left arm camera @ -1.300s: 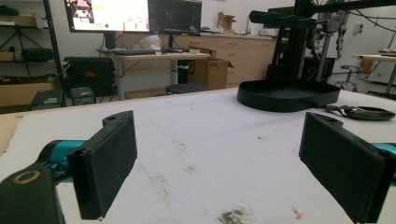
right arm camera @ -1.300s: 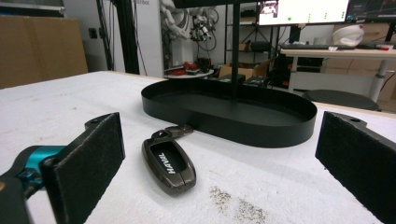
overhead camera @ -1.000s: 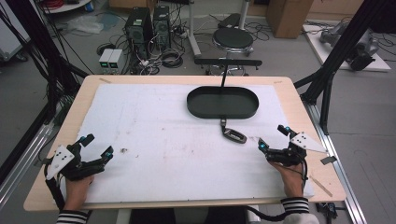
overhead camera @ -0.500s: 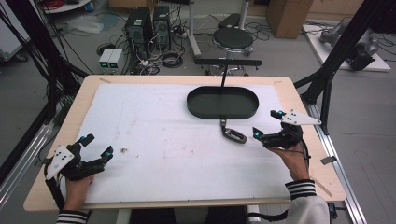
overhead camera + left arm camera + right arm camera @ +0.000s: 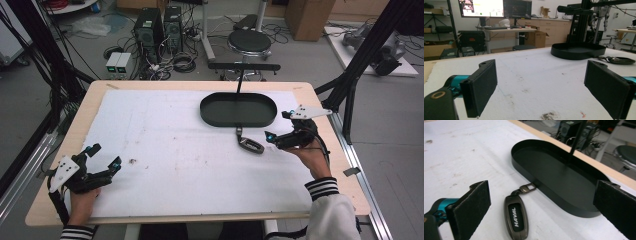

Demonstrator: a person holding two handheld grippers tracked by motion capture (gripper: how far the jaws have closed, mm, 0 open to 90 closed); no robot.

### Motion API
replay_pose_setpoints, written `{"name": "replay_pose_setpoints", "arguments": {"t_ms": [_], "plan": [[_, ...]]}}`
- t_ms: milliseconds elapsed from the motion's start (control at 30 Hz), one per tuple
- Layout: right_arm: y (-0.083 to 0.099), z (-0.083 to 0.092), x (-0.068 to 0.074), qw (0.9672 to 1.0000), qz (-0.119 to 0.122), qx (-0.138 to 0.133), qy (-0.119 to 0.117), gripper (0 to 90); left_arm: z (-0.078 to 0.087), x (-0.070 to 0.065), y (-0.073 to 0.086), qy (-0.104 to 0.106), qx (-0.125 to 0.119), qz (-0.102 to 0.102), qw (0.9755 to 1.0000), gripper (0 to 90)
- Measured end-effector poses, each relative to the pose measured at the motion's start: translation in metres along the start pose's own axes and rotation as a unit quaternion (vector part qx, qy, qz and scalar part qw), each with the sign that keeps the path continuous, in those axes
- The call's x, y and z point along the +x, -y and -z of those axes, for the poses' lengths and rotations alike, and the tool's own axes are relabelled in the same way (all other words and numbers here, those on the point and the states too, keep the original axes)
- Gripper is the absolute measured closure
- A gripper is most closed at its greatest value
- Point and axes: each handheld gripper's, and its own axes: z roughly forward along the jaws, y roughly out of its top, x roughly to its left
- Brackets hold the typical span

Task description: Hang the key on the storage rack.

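Note:
A dark car key fob (image 5: 250,145) (image 5: 516,216) marked HAVAL lies flat on the white mat, its metal loop almost touching the near wall of the black oval tray (image 5: 207,114) (image 5: 529,173). My right gripper (image 5: 276,128) (image 5: 541,210) stands open just right of the fob, jaws wide, nothing between them. My left gripper (image 5: 104,159) (image 5: 541,87) rests open at the table's front left corner, far from the fob; the tray (image 5: 564,52) and fob (image 5: 621,60) lie far ahead of it.
A white mat (image 5: 165,140) covers most of the wooden table (image 5: 95,90). A small dark stain (image 5: 133,161) marks the mat near the left gripper. A black post (image 5: 240,80) rises behind the tray. Computers, cables and a stool stand beyond the far edge.
My right gripper has moved forward and left from the table's front right toward the key fob, and turned. The left gripper and the fob have stayed put.

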Motion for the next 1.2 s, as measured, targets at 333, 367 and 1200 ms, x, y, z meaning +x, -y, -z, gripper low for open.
{"name": "replay_pose_setpoints", "arguments": {"t_ms": [333,367,1200], "plan": [[-0.01,-0.028,-0.003,0.996,0.03,0.076,-0.037,0.3,0.0,0.0,0.0,0.0,0.0,0.0,1.0,11.8],[-0.011,-0.031,-0.002,0.9949,0.037,0.087,-0.034,0.3,0.0,0.0,0.0,0.0,0.0,0.0,1.0,11.7],[-0.018,-0.082,0.005,0.9643,0.087,0.24,-0.072,0.4,0.0,0.0,0.0,0.001,0.001,0.002,1.0,11.8]]}}
